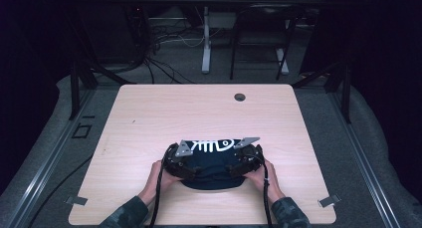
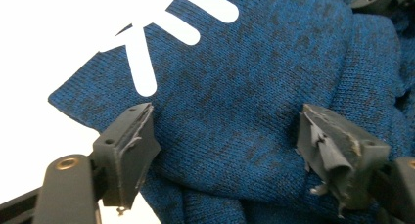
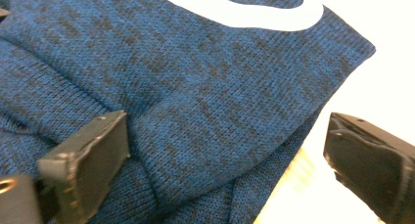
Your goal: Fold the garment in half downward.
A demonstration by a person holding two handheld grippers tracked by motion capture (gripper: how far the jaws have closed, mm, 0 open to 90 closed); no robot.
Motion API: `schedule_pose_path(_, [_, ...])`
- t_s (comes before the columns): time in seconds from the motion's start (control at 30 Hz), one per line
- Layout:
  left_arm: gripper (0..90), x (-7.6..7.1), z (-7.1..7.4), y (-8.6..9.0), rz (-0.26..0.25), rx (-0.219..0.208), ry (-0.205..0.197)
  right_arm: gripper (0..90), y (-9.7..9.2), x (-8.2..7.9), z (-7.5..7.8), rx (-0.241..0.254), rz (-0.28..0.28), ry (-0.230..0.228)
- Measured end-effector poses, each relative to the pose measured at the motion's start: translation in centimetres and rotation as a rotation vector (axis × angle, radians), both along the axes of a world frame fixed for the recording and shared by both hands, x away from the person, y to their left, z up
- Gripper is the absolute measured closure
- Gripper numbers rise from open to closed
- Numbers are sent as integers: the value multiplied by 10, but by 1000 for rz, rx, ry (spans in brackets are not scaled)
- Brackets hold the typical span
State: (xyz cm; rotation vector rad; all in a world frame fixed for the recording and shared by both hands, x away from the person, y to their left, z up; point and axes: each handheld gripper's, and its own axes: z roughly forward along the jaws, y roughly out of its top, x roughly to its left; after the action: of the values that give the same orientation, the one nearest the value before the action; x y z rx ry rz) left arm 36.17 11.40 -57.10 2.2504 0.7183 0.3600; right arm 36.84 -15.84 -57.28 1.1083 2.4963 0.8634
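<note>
A pale wooden desk [image 1: 149, 118] fills the middle of the high view, with a small round cable hole [image 1: 240, 97] near its far edge. On the near half of the desk, about midway across, lies a folded dark blue knitted garment [image 1: 211, 163] bearing a white fish-skeleton print [image 1: 211, 146] (the print sits on the far part of the fold). The person's two hands come in from the bottom, one at each side of the garment. The left gripper [image 2: 225, 145] hangs over the left part of the fabric with its jaws spread wide, knit showing between them and nothing pinched. The right gripper [image 3: 230, 155] stands over the garment's right edge, jaws also wide apart, one above the cloth and the other above bare desk just beside it.
</note>
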Motion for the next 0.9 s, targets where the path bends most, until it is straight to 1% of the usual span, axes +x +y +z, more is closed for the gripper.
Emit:
schedule_pose_path(0.03, [148, 0, 3, 3, 3, -10, -3, 11, -1, -1, 2, 3, 2, -15])
schedule_pose_path(0.07, [138, -1, 5, 4, 8, -22, -9, 10, -1, -2, 4, 4, 4, -19])
schedule_pose_path(0.13, [104, -3, 10, 7, 14, -31, -12, 10, -2, -5, 10, 18, 6, -48])
schedule_pose_path(0.17, [87, -3, 10, 7, 14, -31, -12, 10, -2, -5, 10, 18, 6, -48])
schedule_pose_path(0.2, [87, -5, 12, 9, 15, -36, -16, 10, -3, -7, 13, 26, 7, -49])
schedule_pose_path(0.27, [68, -9, 16, 14, 21, -43, -23, 10, -6, -12, 21, 46, 5, -69])
schedule_pose_path(0.37, [48, -15, 20, 23, 36, -53, -32, 10, -14, -21, 31, 72, 9, -79])
schedule_pose_path(0.43, [44, -17, 22, 29, 45, -50, -41, 10, -20, -26, 37, 94, 6, -80])
schedule_pose_path(0.47, [41, -18, 23, 33, 56, -52, -47, 10, -23, -29, 39, 99, -2, -87])
schedule_pose_path(0.5, [39, -19, 23, 39, 72, -58, -49, 10, -31, -34, 42, 108, -10, -94])
schedule_pose_path(0.53, [38, -19, 23, 39, 72, -58, -49, 10, -31, -34, 42, 108, -10, -94])
schedule_pose_path(0.57, [38, -20, 22, 43, 81, -63, -42, 10, -35, -36, 44, 111, -15, -96])
schedule_pose_path(0.6, [31, -20, 22, 46, 91, -64, -41, 11, -42, -38, 45, 124, -31, -100])
schedule_pose_path(0.63, [31, -21, 21, 49, 98, -66, -40, 11, -42, -38, 45, 124, -31, -100])
schedule_pose_path(0.67, [31, -22, 20, 52, 104, -63, -37, 12, -49, -40, 45, 127, -40, -96])
schedule_pose_path(0.8, [33, -24, 17, 62, 126, -51, -43, 12, -56, -43, 41, 118, -58, -87])
schedule_pose_path(0.83, [33, -25, 16, 65, 132, -43, -42, 13, -61, -45, 37, 113, -74, -72])
schedule_pose_path(0.9, [34, -24, 12, 70, 148, -37, -34, 14, -66, -46, 33, 105, -83, -60])
